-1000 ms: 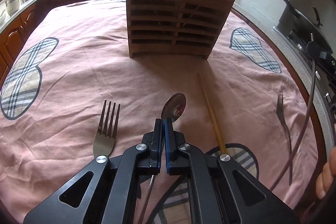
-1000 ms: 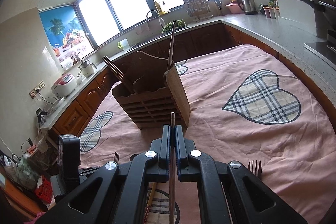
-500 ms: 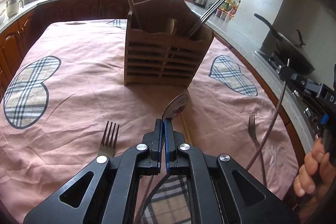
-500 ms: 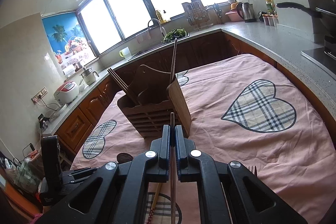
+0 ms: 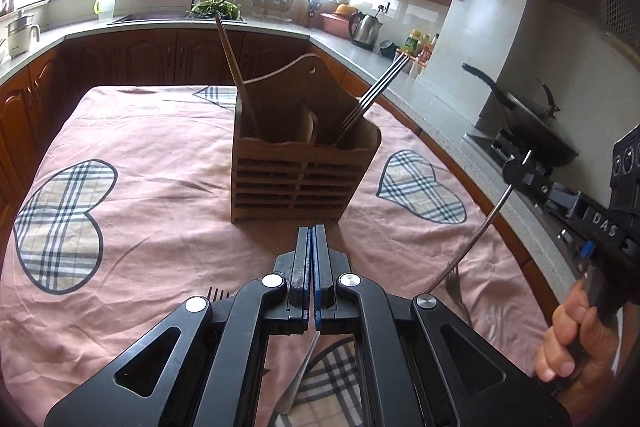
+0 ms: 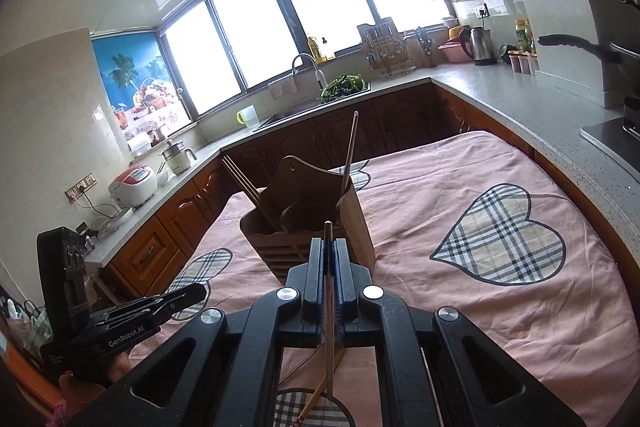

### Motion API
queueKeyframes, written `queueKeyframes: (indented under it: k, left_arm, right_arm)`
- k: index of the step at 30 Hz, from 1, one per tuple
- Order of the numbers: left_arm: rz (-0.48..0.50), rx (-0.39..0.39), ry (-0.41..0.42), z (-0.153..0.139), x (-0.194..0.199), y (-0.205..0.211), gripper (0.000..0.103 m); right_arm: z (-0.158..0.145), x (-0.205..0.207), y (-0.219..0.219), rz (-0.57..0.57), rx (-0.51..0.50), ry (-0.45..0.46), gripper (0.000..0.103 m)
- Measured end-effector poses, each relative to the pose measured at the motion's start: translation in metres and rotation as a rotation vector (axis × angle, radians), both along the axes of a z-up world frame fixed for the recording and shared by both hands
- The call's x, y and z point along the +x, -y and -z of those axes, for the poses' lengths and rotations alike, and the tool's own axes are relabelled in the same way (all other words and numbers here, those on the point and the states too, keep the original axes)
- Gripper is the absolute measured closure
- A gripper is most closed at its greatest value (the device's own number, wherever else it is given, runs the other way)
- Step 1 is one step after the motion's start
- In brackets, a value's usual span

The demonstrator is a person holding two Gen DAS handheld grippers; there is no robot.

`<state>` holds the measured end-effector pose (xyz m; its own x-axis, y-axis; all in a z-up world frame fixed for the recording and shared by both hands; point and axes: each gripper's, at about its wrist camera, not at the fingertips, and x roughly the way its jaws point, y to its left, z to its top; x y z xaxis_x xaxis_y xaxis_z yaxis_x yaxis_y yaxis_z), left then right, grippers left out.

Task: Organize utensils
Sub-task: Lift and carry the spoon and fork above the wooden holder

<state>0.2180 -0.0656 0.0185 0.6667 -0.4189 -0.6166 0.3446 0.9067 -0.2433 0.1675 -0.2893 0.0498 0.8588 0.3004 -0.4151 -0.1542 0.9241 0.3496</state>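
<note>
Left wrist view first: the left tongs (image 5: 312, 239) are pressed together on a metal spoon (image 5: 298, 375), whose handle hangs down beneath them; its bowl is hidden behind the fingers. Just left of them the tines of a fork (image 5: 218, 293) peek out on the pink cloth of the tabletop (image 5: 160, 227), and a second fork (image 5: 456, 285) lies to the right near the cloth's edge. Beyond the tips, straight ahead and a little apart, stands the wooden utensil holder (image 5: 300, 179), upright, with bare cloth on both its sides. A wooden stick (image 5: 236, 79) leans out of its left compartment and metal chopsticks (image 5: 372, 97) slant out of its right one. At far right the right tongs (image 5: 520, 173) clamp a thin rod (image 5: 480, 233) that slopes down toward the cloth.

Right wrist view: the right tongs (image 6: 329, 259) are clamped on a dark chopstick (image 6: 329, 327) running lengthwise between the fingers, its tip poking just past them. Below, a light wooden chopstick (image 6: 320, 393) lies on the cloth. The holder (image 6: 308, 219) stands close ahead, with wide open cloth to its right. The left tongs (image 6: 188, 293) hover at lower left, beside the holder. A kitchen counter (image 6: 520, 99) rings the tabletop beyond.
</note>
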Motion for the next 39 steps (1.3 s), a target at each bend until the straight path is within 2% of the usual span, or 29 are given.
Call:
queueKeyframes:
  k: [4, 7, 8, 9, 11, 13, 17, 19, 20, 21, 24, 39]
  left_arm:
    - [0.069, 0.097, -0.079, 0.029, 0.018, 0.023, 0.102]
    - [0.139, 0.152, -0.121, 0.05, 0.028, 0.045, 0.087]
    - [0.16, 0.163, -0.142, 0.056, 0.031, 0.052, 0.075]
    - [0.176, 0.165, -0.159, 0.062, 0.034, 0.057, 0.068]
    - [0.207, 0.19, -0.181, 0.072, 0.038, 0.069, 0.068]
    - [0.218, 0.248, -0.191, 0.082, 0.041, 0.079, 0.068]
    - [0.257, 0.296, -0.23, 0.099, 0.045, 0.091, 0.068]
    - [0.268, 0.317, -0.212, 0.101, 0.044, 0.095, 0.07]
    - [0.276, 0.322, -0.207, 0.101, 0.044, 0.097, 0.08]
    - [0.284, 0.317, -0.208, 0.1, 0.044, 0.099, 0.091]
    - [0.286, 0.294, -0.194, 0.095, 0.046, 0.096, 0.099]
    - [0.113, 0.033, 0.028, -0.005, 0.009, 0.025, 0.102]
  right_arm:
    - [0.003, -0.002, 0.007, 0.009, 0.005, -0.009, 0.099]
    - [0.003, -0.006, 0.014, 0.021, 0.008, -0.009, 0.099]
    - [0.003, -0.007, 0.017, 0.026, 0.009, -0.009, 0.099]
    - [0.003, -0.009, 0.019, 0.032, 0.009, -0.008, 0.099]
    - [0.003, -0.011, 0.026, 0.042, 0.015, -0.01, 0.099]
    - [0.003, -0.013, 0.032, 0.051, 0.02, -0.011, 0.099]
    - [0.003, -0.015, 0.044, 0.071, 0.029, -0.012, 0.099]
    - [0.004, -0.014, 0.049, 0.078, 0.036, -0.016, 0.099]
    - [0.005, -0.013, 0.05, 0.08, 0.041, -0.019, 0.099]
    - [0.006, -0.012, 0.052, 0.082, 0.045, -0.021, 0.099]
    - [0.008, -0.011, 0.052, 0.085, 0.051, -0.026, 0.099]
    - [-0.006, -0.008, 0.034, 0.047, 0.045, 0.016, 0.099]
